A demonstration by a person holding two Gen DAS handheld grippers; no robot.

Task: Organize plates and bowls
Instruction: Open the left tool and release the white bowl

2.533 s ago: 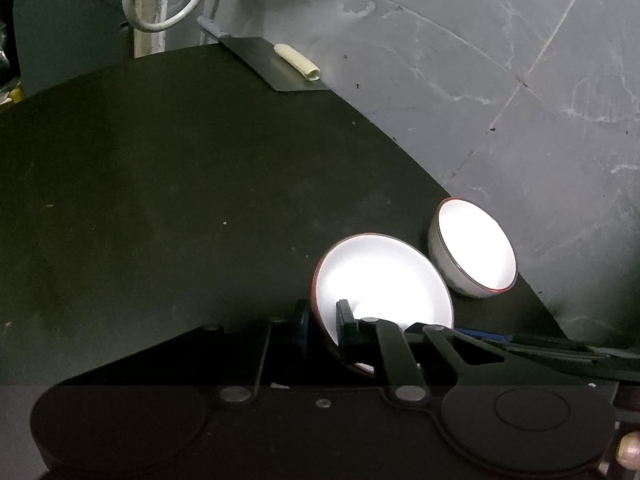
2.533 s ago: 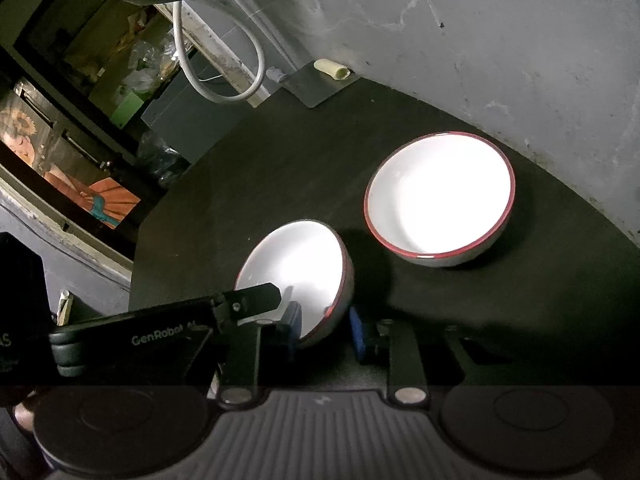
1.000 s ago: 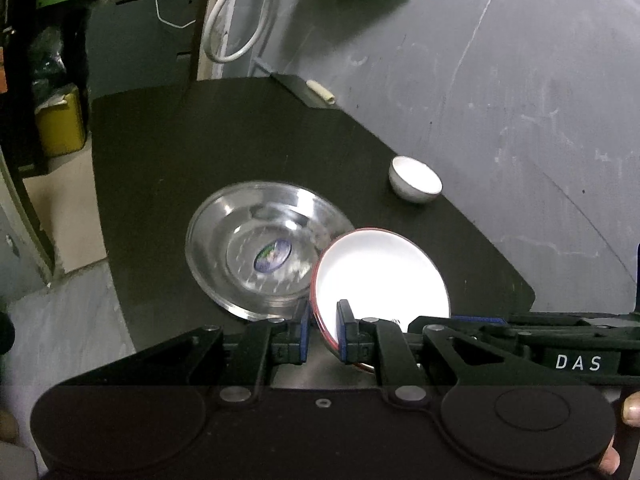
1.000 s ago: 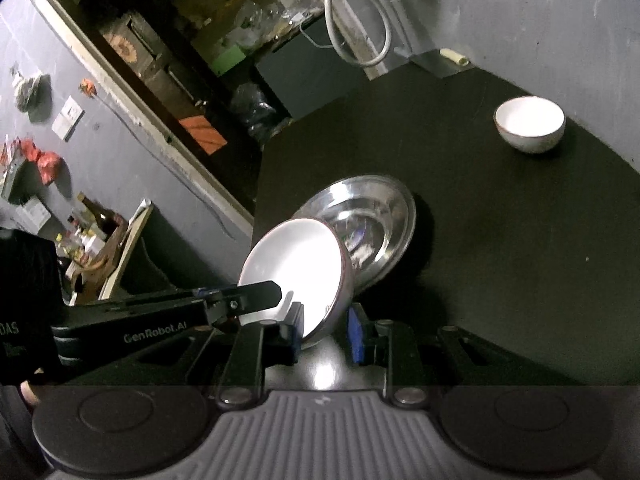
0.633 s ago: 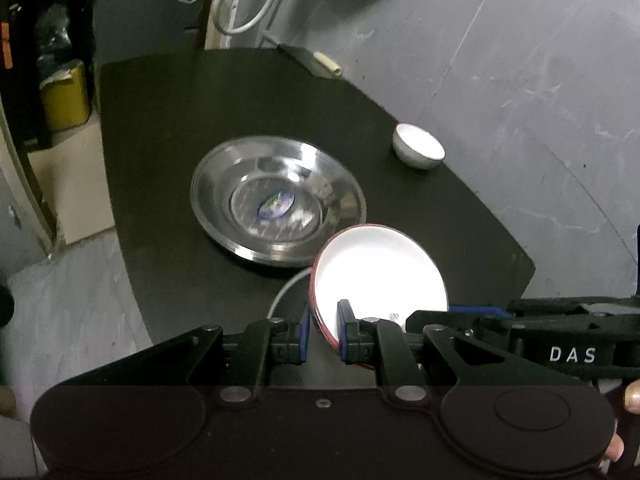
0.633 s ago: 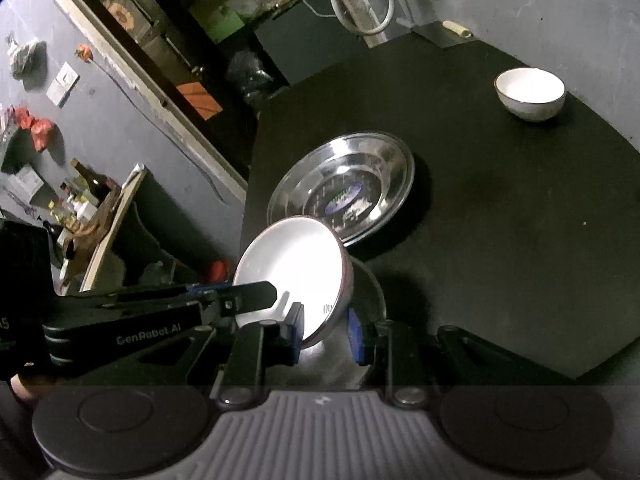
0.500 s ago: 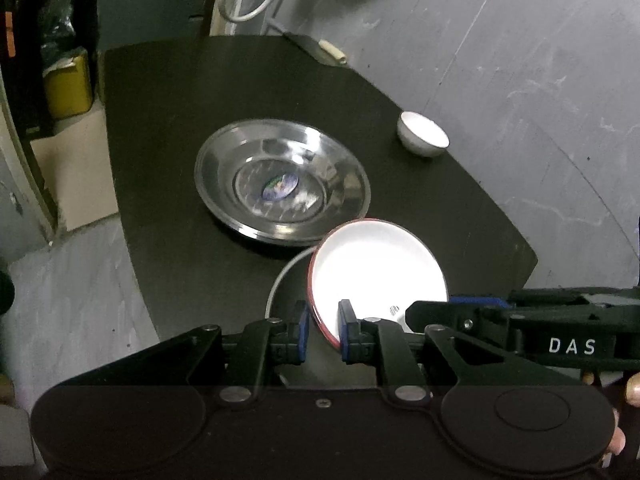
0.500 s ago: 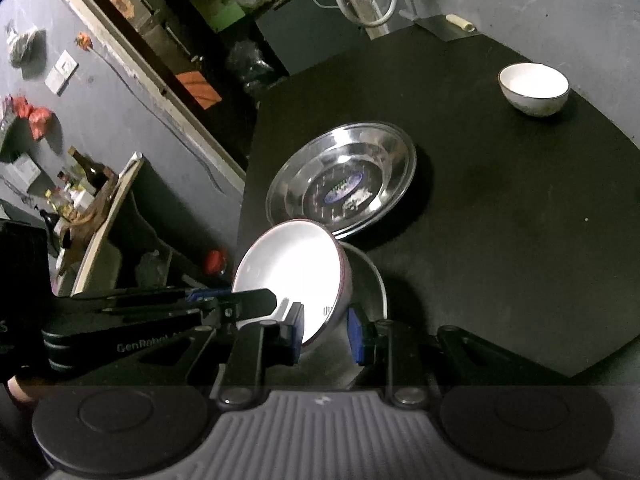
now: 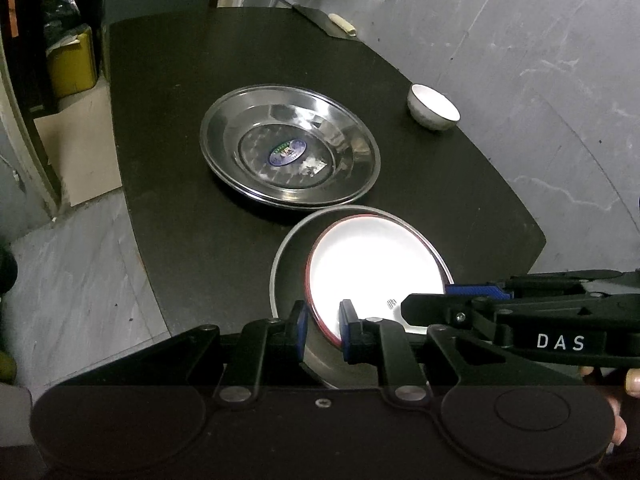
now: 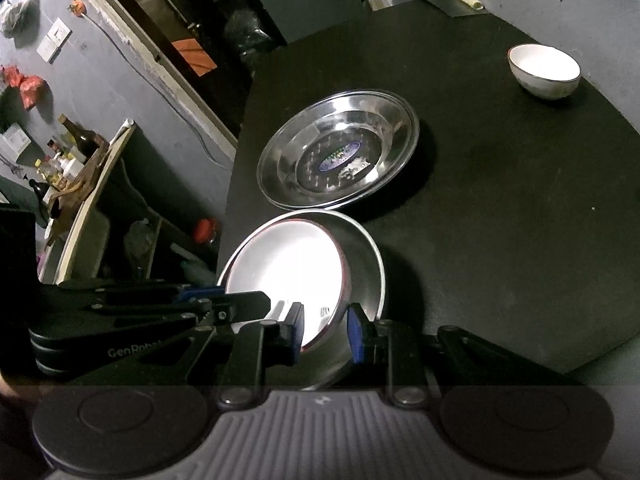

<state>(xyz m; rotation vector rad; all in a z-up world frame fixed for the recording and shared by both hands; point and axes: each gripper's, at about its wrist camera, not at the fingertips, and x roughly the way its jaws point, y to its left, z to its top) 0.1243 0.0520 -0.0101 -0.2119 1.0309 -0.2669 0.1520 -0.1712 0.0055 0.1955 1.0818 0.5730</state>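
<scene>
Low centre of both views: red-rimmed white bowl (image 9: pixel 376 268) nested in steel bowl (image 10: pixel 366 272) near worktop (image 9: pixel 180 168) edge. Left hand-held gripper (image 9: pixel 323 330) and right hand-held gripper (image 10: pixel 325 330) each clamping white bowl's rim. Steel plate (image 9: pixel 288 148) and small white bowl (image 9: pixel 433 107) farther up.

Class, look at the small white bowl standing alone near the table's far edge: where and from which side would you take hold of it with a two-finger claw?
Grip the small bowl by its rim, coming down from above with one finger inside and one outside. It stands upright with its mouth open, and its rounded wall would likely slip from a side pinch. Nothing stands close around it on the table, so the nearest side of the rim seems easiest.
</scene>
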